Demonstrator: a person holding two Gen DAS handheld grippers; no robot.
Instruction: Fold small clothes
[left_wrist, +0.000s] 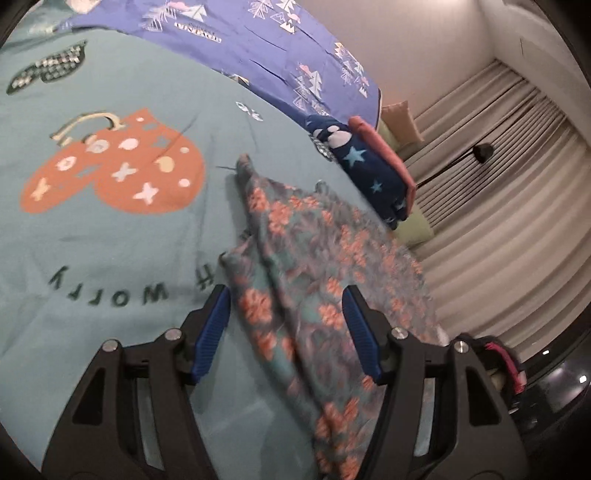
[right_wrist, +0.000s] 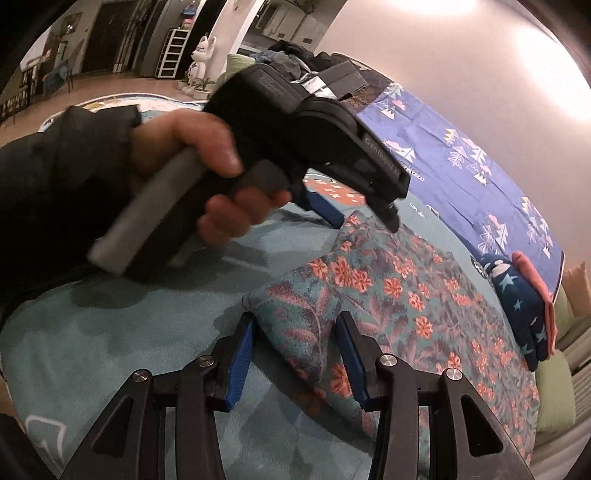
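Across the lower centre of both wrist views lies the floral garment (left_wrist: 314, 266), a teal piece of small clothing printed with orange flowers, spread on a teal bedsheet (left_wrist: 110, 240) that carries an orange mitten print and dark lettering. Seen from the left wrist, the left gripper (left_wrist: 286, 332) hangs over the near end of the cloth with its blue-padded jaws apart, the fabric running up between them toward the middle of the frame; whether the pads touch it cannot be told. From the right wrist, the right gripper (right_wrist: 293, 354) also has its jaws apart, straddling a folded corner of the garment at lower centre. At upper left of that view a hand (right_wrist: 207, 162) in a dark sleeve grips the handle of the left gripper, whose blue tips sit near the garment's far edge. Toward the right of both frames a stack of folded clothes (left_wrist: 373, 166), navy with stars and a pink piece alongside, rests near the bed's edge, beside a blue sheet (left_wrist: 258, 40) with white tree motifs. Striped curtains (left_wrist: 498, 221) fill the right side of the left view.
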